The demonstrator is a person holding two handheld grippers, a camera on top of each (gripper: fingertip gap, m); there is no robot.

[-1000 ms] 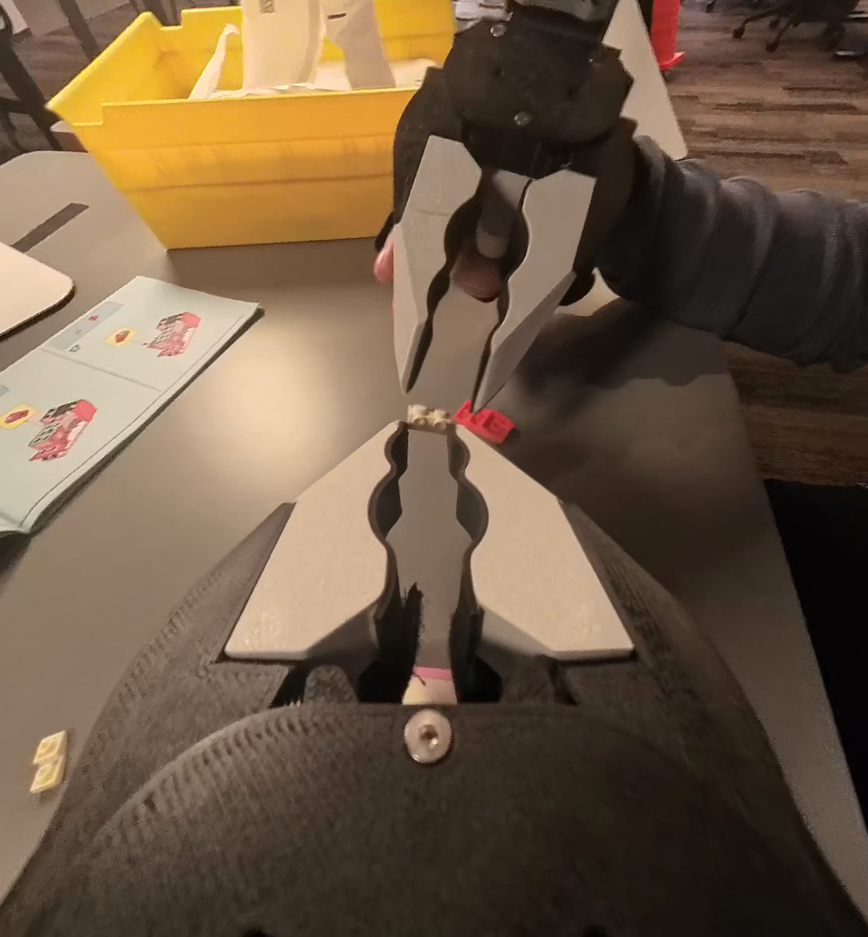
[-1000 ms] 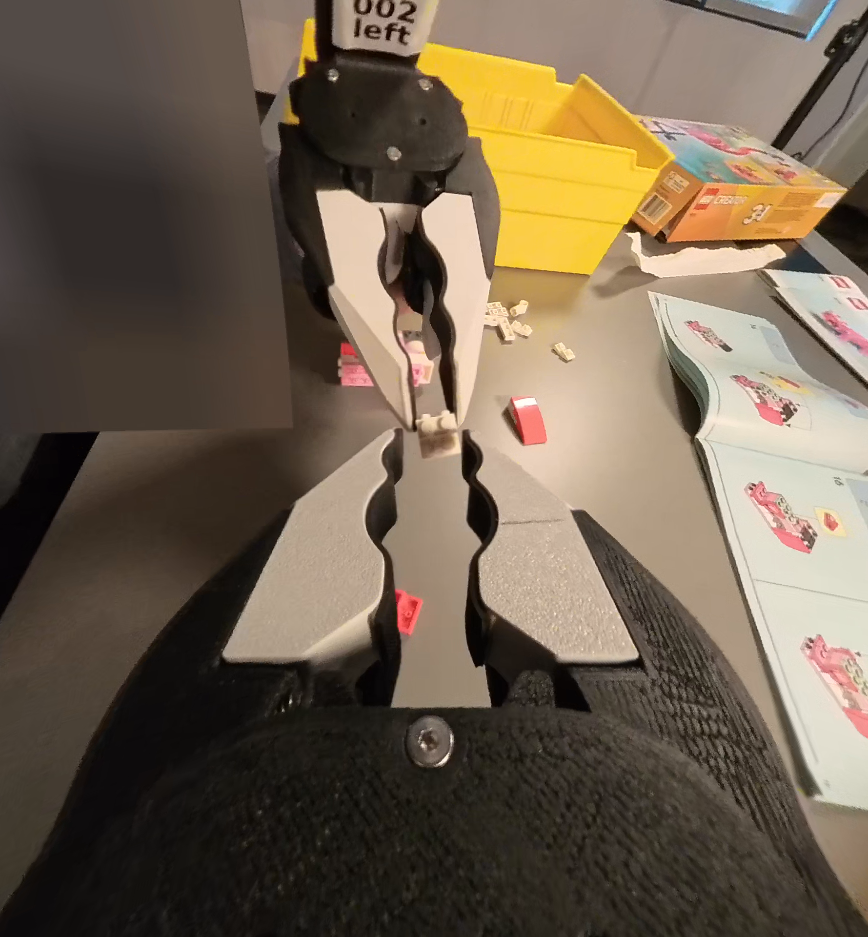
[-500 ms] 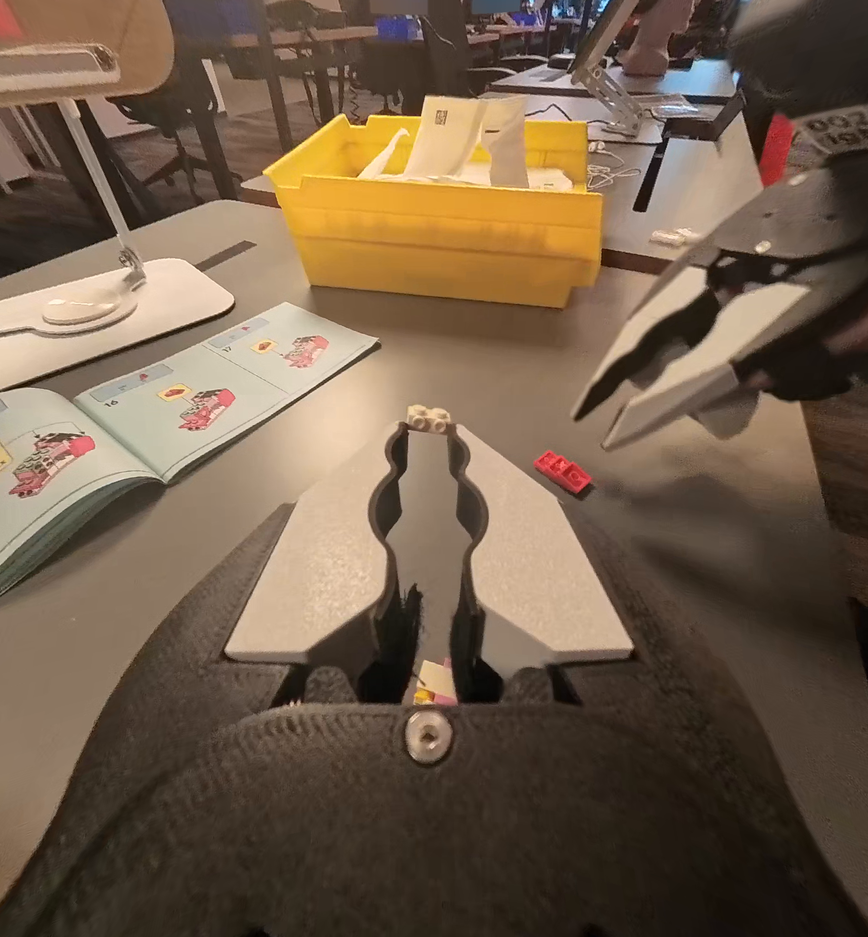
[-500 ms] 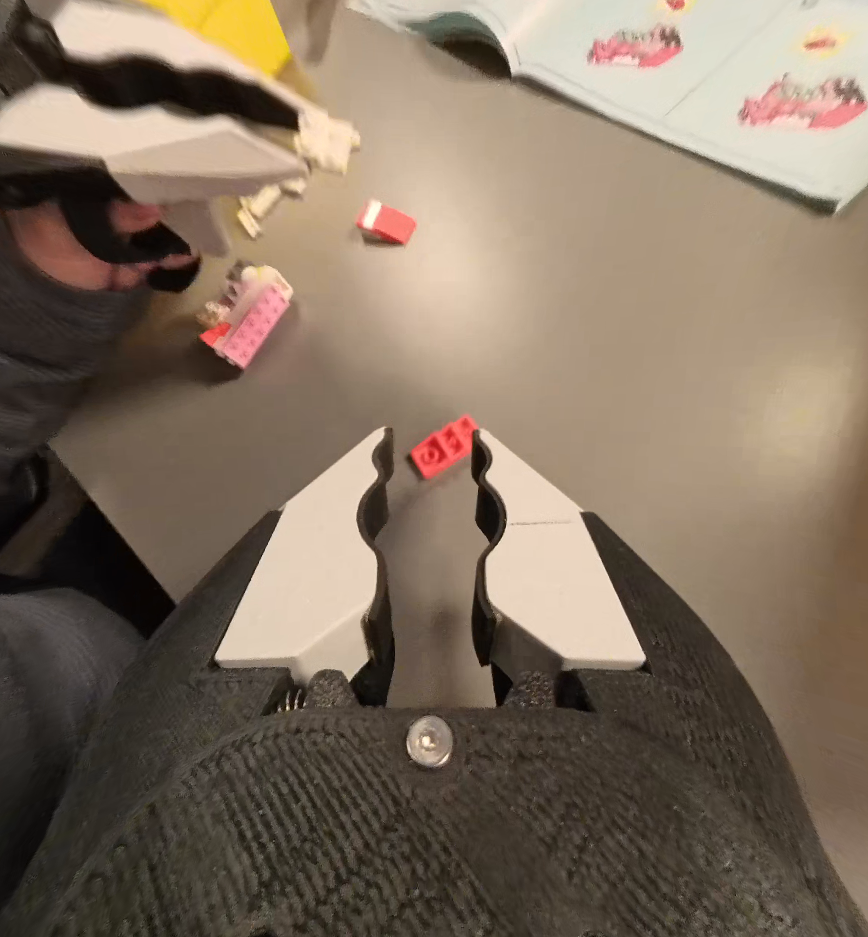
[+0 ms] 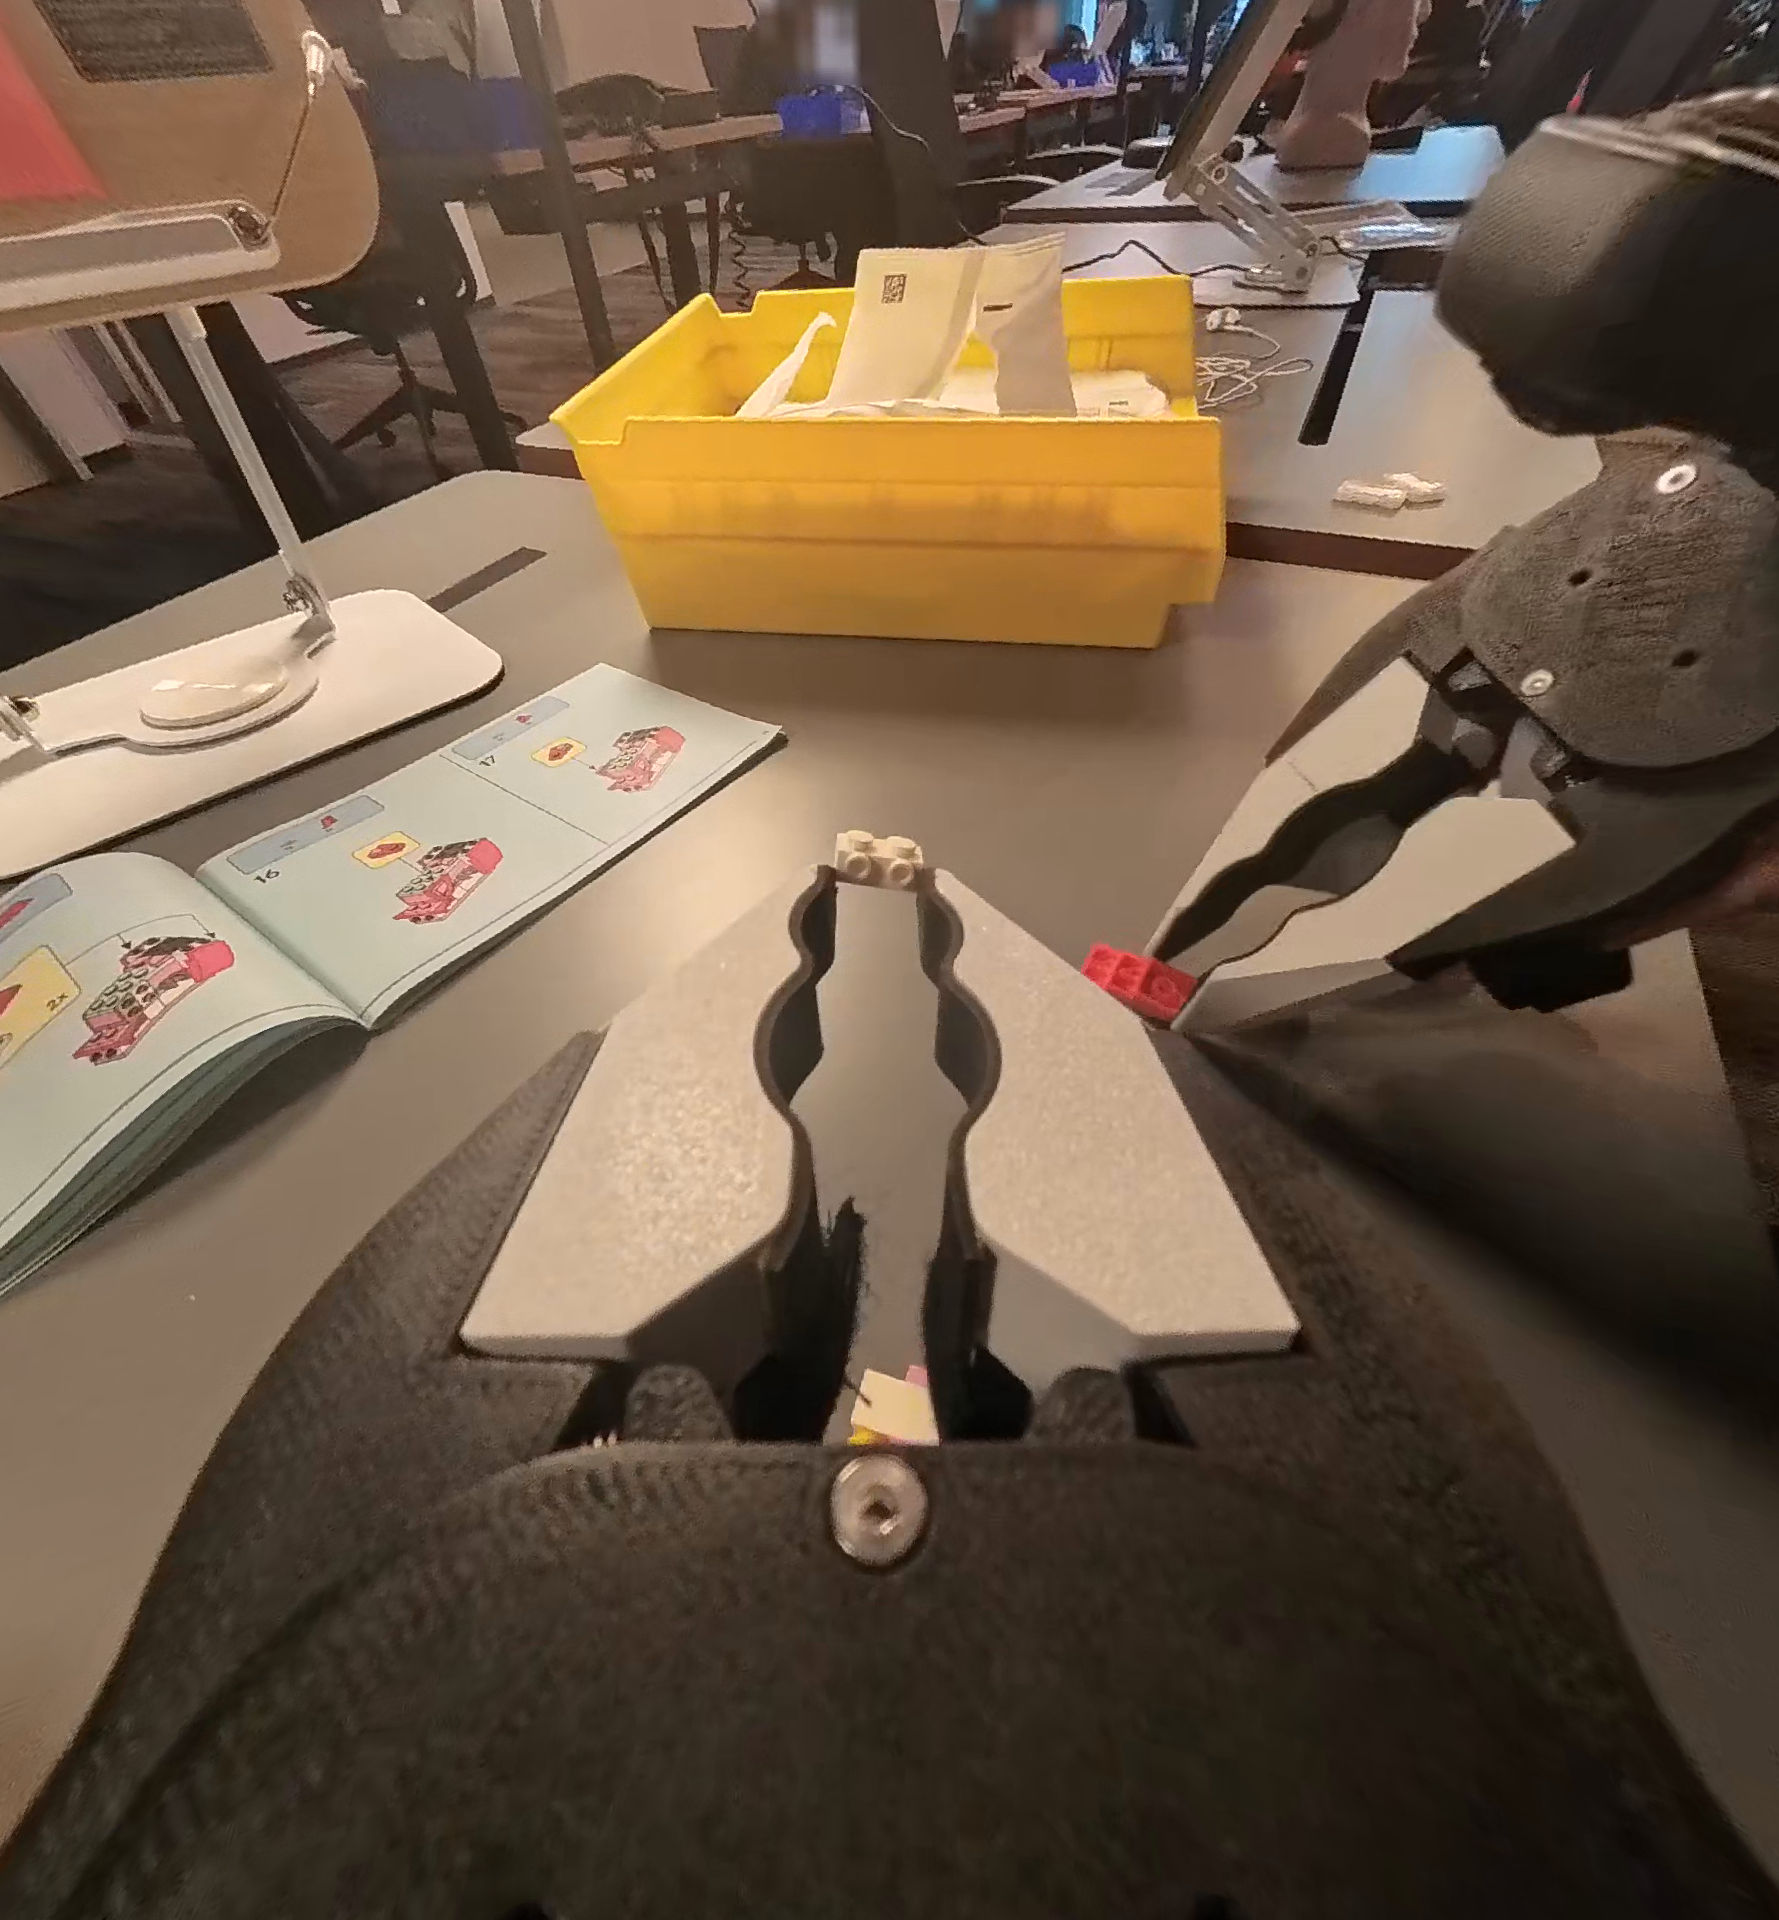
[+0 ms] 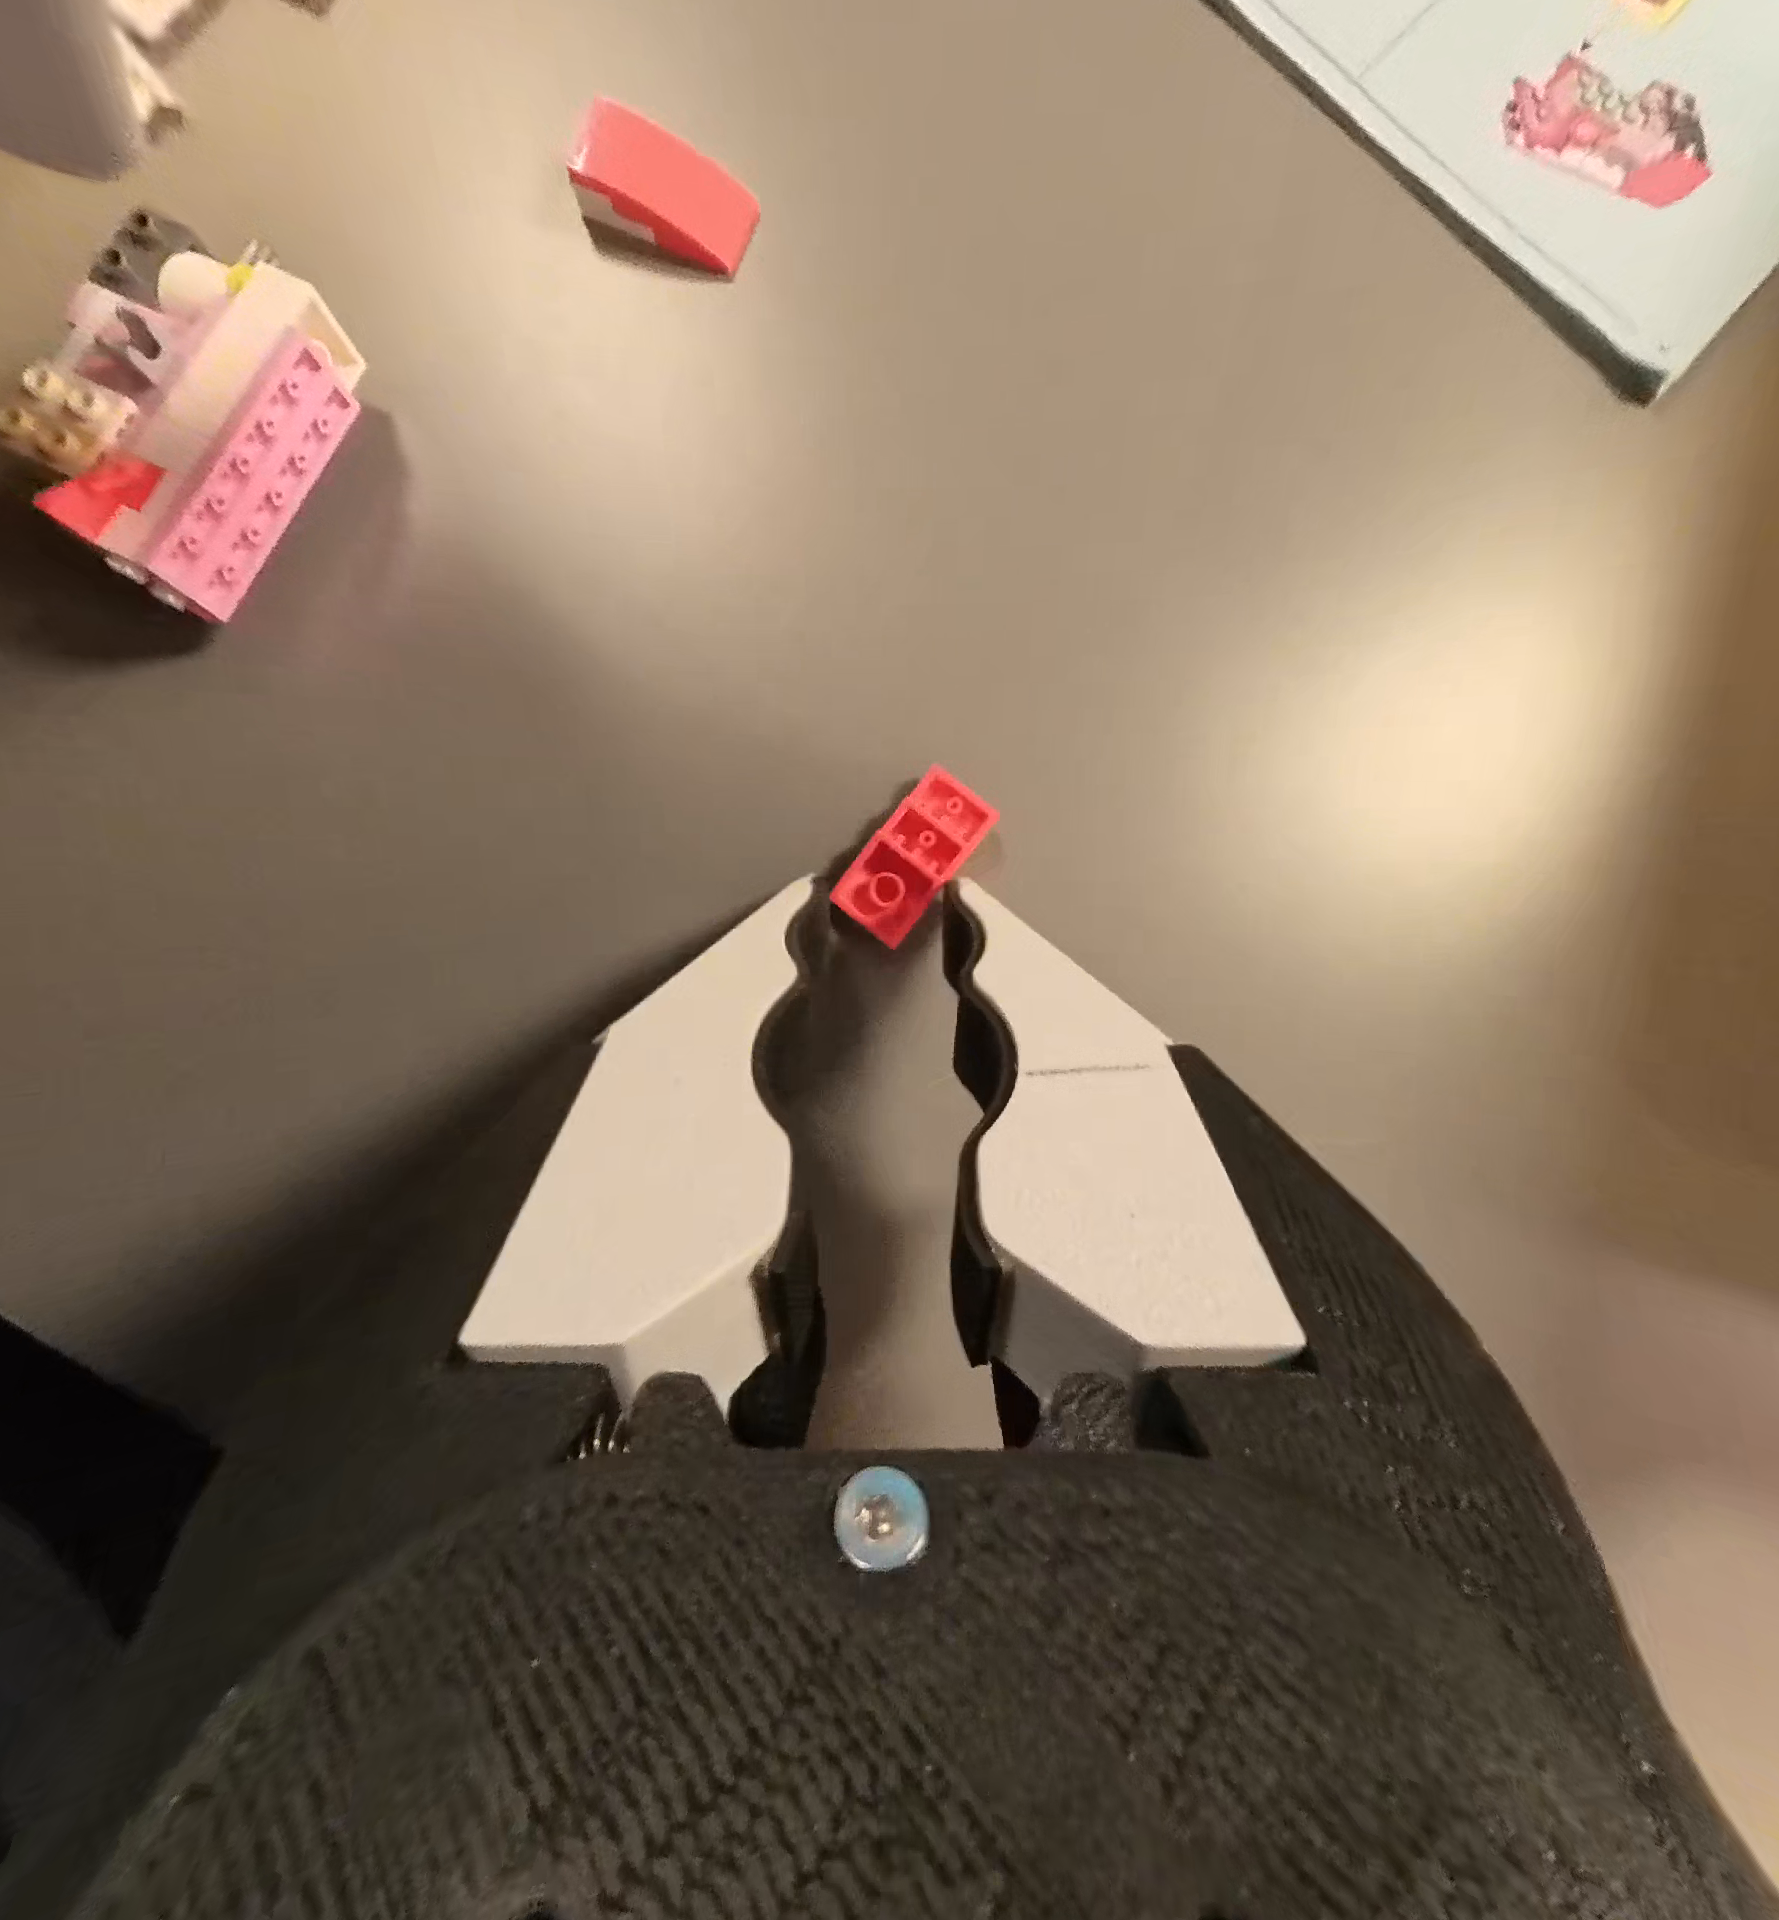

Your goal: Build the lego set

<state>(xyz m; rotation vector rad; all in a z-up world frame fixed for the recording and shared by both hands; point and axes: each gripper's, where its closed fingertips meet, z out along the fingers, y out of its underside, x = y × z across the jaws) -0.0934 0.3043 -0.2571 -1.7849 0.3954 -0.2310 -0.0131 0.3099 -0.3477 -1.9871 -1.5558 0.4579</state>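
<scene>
Left gripper [image 5: 877,896]: jaws narrow, both tips pinching a small cream stud plate [image 5: 877,873], two round studs facing the camera, held clear of the table. Fingers [image 5: 677,1122] are matte grey, grainy, wedge-shaped, with wavy black inner edges; body is coarse black ribbed plastic with a bright screw at centre.

Right gripper [image 6: 885,888]: jaws narrow around a red brick [image 6: 914,854], hollow underside up, showing one ring and small pips. Brick sits skewed between the tips, its far half sticking out beyond them, low over the table [image 6: 1072,520]. In the left wrist view it shows at right, by that gripper's tips [image 5: 1139,977].

Table is smooth dull grey with soft glare. Far left: a blocky pink-and-white built model [image 6: 199,436] with tan studs. Beside it, a glossy red curved slope piece [image 6: 667,182]. Open pale-blue booklet [image 5: 272,935], matte pages, lies left. Yellow moulded plastic bin [image 5: 906,520] with crumpled white paper stands far behind.
</scene>
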